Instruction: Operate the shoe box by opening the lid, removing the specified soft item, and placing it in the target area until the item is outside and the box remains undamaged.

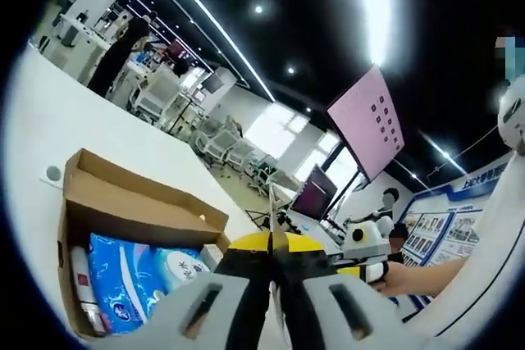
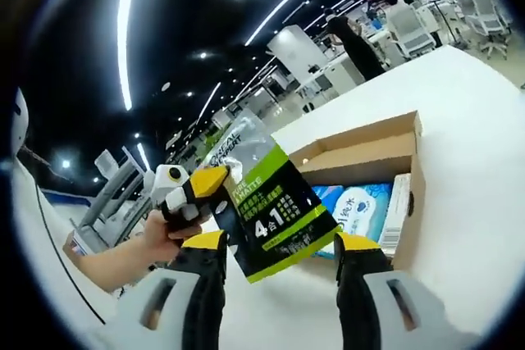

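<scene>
The brown cardboard shoe box [image 1: 139, 202] [image 2: 369, 149] sits open on the white table, flaps up. A blue tissue pack [image 1: 139, 280] [image 2: 361, 206] and a white tube [image 1: 84, 284] [image 2: 396, 211] lie inside. My left gripper [image 1: 276, 243] [image 2: 201, 186] is shut on the edge of a soft green, black and silver pouch [image 2: 275, 202], which it holds in the air over the box's near side. In the left gripper view the pouch [image 1: 274, 211] shows edge-on as a thin strip. My right gripper [image 2: 279, 243] [image 1: 365, 256] stands open, with the pouch's lower corner hanging just above its jaws.
The white table [image 1: 49, 120] [image 2: 484, 120] stretches around the box. A person's hand [image 2: 160, 235] holds the left gripper. Behind are office desks and chairs, a standing person [image 1: 119, 51] [image 2: 353, 38], a pink panel [image 1: 369, 120] and a monitor [image 1: 316, 194].
</scene>
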Demonstrator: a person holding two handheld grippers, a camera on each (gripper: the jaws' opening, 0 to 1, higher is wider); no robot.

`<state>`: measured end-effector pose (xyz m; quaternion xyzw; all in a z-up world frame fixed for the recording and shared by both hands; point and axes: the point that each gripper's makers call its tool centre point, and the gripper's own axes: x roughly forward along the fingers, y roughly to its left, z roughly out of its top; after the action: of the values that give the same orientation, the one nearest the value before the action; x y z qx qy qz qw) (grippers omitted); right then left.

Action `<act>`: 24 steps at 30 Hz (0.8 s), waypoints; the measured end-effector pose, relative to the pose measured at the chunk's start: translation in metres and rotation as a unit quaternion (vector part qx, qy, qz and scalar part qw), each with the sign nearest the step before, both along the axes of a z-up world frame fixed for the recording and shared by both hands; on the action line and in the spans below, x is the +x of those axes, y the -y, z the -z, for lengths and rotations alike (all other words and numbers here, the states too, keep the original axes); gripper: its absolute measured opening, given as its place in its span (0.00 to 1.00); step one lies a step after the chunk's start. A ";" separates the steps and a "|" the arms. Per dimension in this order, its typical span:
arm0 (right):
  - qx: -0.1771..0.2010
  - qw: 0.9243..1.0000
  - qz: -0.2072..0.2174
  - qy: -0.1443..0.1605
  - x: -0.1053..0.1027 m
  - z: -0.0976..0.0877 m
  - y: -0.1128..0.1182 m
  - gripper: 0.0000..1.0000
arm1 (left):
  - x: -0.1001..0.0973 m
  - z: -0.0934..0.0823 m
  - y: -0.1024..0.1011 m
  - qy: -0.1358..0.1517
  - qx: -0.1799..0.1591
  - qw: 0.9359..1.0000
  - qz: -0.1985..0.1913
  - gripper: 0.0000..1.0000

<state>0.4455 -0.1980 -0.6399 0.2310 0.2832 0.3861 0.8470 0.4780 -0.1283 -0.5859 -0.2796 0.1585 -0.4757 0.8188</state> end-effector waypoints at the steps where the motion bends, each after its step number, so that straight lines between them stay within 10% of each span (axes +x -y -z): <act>1: -0.002 1.000 -0.002 0.007 0.002 -0.003 0.002 0.55 | -0.003 -0.001 0.003 0.003 0.004 1.000 0.009 0.00; 15: 0.026 0.997 -0.053 0.053 0.001 -0.029 -0.004 0.51 | -0.039 -0.006 0.030 0.012 0.006 0.995 0.101 0.00; 24: 0.038 0.995 -0.073 0.050 -0.017 -0.035 0.001 0.11 | -0.044 0.000 0.038 -0.009 0.016 0.993 0.113 0.00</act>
<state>0.4283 -0.1988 -0.6049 0.2222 0.2413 0.4684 0.8204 0.4343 -0.1660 -0.5858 -0.2512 0.2039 -0.5600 0.7627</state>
